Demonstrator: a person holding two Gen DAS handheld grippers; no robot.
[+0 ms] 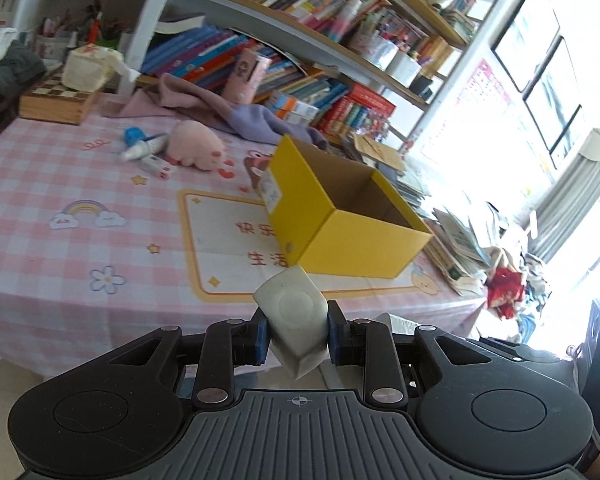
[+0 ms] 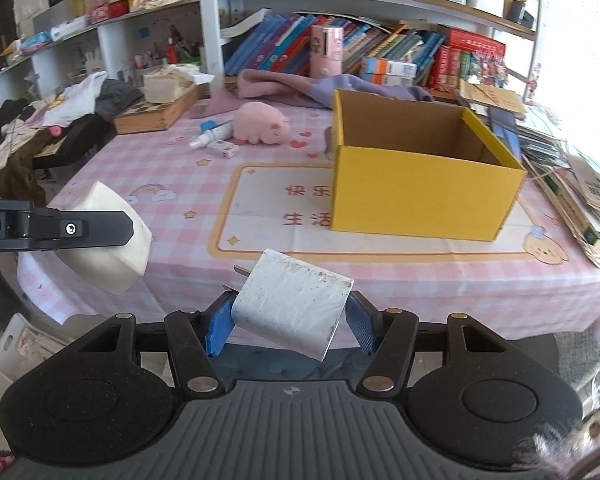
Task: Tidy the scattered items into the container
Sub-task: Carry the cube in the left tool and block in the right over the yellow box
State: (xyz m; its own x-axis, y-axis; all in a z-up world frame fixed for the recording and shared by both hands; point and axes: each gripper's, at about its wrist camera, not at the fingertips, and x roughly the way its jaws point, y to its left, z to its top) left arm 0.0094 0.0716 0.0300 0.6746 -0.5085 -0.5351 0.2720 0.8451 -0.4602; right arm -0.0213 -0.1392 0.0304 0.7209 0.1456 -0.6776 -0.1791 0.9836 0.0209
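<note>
My left gripper (image 1: 296,334) is shut on a white cube-shaped block (image 1: 294,316), held above the table's near edge; it also shows in the right wrist view (image 2: 108,240). My right gripper (image 2: 290,326) is shut on a white plug adapter (image 2: 294,304) with metal prongs, near the table's front edge. The open yellow cardboard box (image 1: 340,240) (image 2: 420,196) stands on the table ahead of both grippers; what I see of its inside is bare. A pink plush pig (image 1: 194,146) (image 2: 262,124), a white bottle (image 1: 144,148) (image 2: 214,136) and a small white box (image 2: 223,149) lie beyond.
The table has a pink checked cloth (image 2: 180,184). A purple cloth (image 2: 292,84) and a pink cylinder (image 2: 326,51) sit at the back under bookshelves. A wooden chess box (image 2: 156,114) is at the back left. Stacked books and papers (image 2: 580,200) crowd the right edge.
</note>
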